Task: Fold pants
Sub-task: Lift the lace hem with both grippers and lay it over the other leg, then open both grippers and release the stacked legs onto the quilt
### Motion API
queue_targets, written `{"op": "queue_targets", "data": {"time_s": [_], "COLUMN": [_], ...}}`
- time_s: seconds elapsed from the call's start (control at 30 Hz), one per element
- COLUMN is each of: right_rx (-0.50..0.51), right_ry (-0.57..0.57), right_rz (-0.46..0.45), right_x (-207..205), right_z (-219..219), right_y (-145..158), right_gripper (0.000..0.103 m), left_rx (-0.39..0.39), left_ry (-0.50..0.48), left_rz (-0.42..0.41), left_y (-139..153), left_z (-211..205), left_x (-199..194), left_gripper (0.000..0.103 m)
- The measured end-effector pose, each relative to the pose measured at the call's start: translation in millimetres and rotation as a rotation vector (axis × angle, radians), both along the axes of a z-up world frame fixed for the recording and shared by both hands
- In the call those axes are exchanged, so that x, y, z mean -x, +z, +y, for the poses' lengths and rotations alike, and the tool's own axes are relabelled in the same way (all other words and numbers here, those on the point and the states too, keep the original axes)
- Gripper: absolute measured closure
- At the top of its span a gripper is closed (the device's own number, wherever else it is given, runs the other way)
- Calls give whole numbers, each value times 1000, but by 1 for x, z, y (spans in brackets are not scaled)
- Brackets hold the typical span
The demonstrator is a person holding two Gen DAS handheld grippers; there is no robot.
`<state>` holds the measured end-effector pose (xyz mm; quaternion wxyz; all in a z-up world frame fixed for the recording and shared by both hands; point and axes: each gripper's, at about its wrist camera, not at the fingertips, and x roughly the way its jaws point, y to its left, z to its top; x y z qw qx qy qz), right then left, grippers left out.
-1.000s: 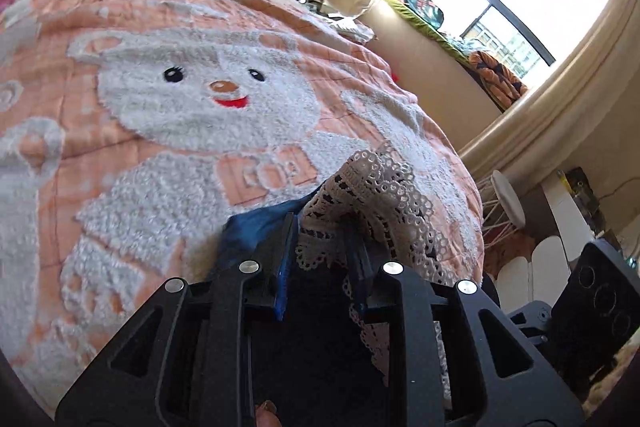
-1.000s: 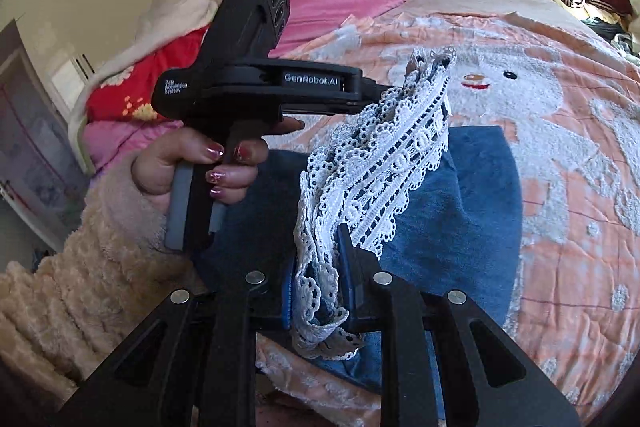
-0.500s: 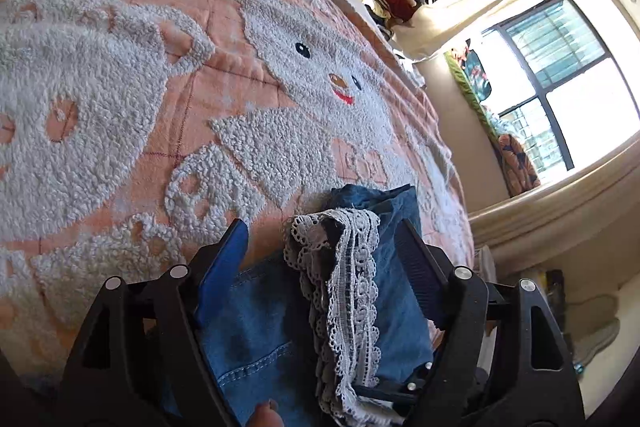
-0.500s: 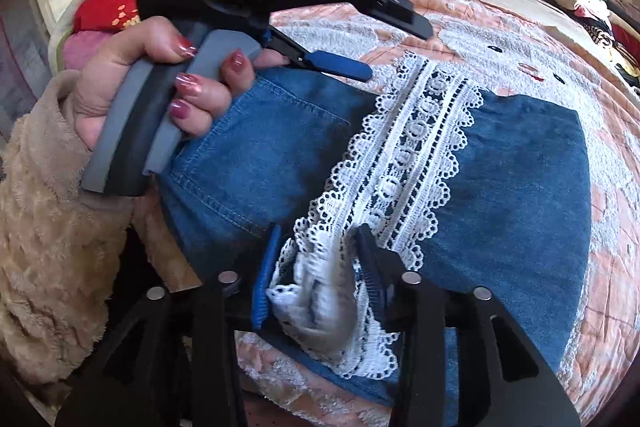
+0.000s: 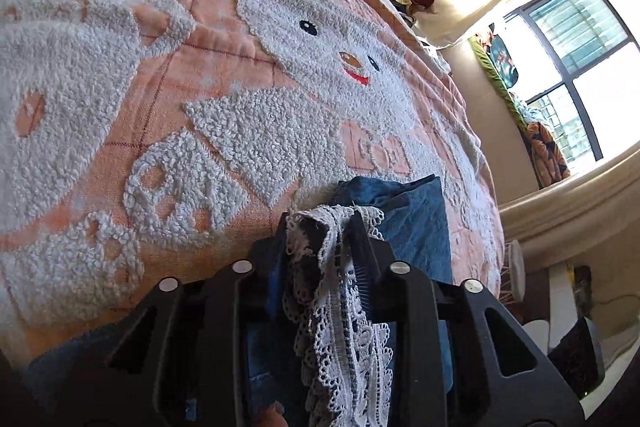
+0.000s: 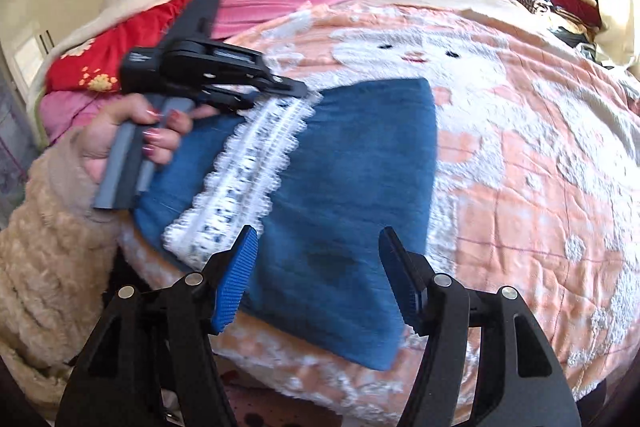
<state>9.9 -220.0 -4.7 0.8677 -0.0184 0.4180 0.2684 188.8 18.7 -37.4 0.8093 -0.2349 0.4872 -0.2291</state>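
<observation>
Bedroom, peach bear blanket (image 6: pixel 520 155). L gripper (image 5: pixel 320 227), jaws just closed from wide, now pinches lace trim (image 5: pixel 340 307) of folded denim pants (image 6: pixel 352 195) lying on blanket; R gripper (image 6: pixel 316 247) has let lace go, jaws wide, empty above denim.

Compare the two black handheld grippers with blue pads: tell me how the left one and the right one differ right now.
The left gripper has just been closing and is pinched on the white lace trim of the folded blue denim pants; the right gripper has just been opening, and its jaws stand wide with nothing between them. The left touches the garment at its far end; the right hovers above the near end. Both point down toward the pants on the peach bear-patterned blanket.
</observation>
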Motion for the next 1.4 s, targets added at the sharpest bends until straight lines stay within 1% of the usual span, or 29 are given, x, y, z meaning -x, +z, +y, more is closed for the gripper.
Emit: {"op": "queue_targets", "data": {"time_s": [0.07, 0.1, 0.17, 0.2, 0.23, 0.3, 0.37, 0.43, 0.53, 0.6, 0.67, 0.8, 0.87, 1.03, 1.1, 1.2, 1.3, 1.4], "right_rx": [65, 78, 71, 75, 81, 84, 75, 46, 12, 9, 16, 13, 9, 9, 7, 6, 5, 0], "right_ry": [-3, -9, -9, -7, -4, 1, -2, -7, -16, -18, -25, -36, -36, -28, -18, -1, 13, 18], "right_rz": [59, 73, 72, 65, 62, 62, 65, 70, 59, 43, 26, 17, 12, -7, -10, -10, -14, -16], "right_x": [-5, -4, -1, 1, 2, 3, 3, 4, 6, 10, 12, 13, 15, 17, 18, 21, 23, 23], "right_z": [-3, -5, -8, -9, -8, -9, -10, -10, -12, -15, -17, -21, -22, -20, -18, -13, -10, -9], "right_y": [-16, -23, -29, -28, -28, -28, -27, -23, -13, -7, -2, 2, 3, 5, 5, 3, 2, 1], "right_gripper": [41, 41, 41, 40, 39, 37, 37, 37, 37, 37, 36, 36, 36, 36, 36, 36, 36, 36], "left_rx": [-19, -49, -145, -157, -153, -156, -127, -111, -150, -187, -202, -218, -205, -213, -212, -188, -189, -162], "left_ry": [12, 22, 33, 29, 33, 38, 51, 69, 97, 117, 127, 131, 131, 130, 135, 113, 89, 70], "left_rz": [-23, -37, -58, -48, -31, -18, -23, -35, -62, -78, -100, -114, -117, -113, -102, -82, -51, -13], "left_y": [9, 12, 11, 7, 1, -7, -7, 0, 16, 27, 36, 44, 46, 44, 41, 36, 27, 16], "left_z": [2, 4, 1, 0, 0, 1, 5, 10, 14, 17, 16, 13, 11, 5, 4, 1, -7, -14], "left_x": [8, 12, 16, 14, 12, 9, 11, 18, 33, 47, 61, 94, 109, 139, 148, 159, 168, 175], "left_gripper": [86, 86, 86, 86, 86, 81, 80, 76, 71, 64, 60, 59, 58, 57, 58, 58, 60, 60]}}
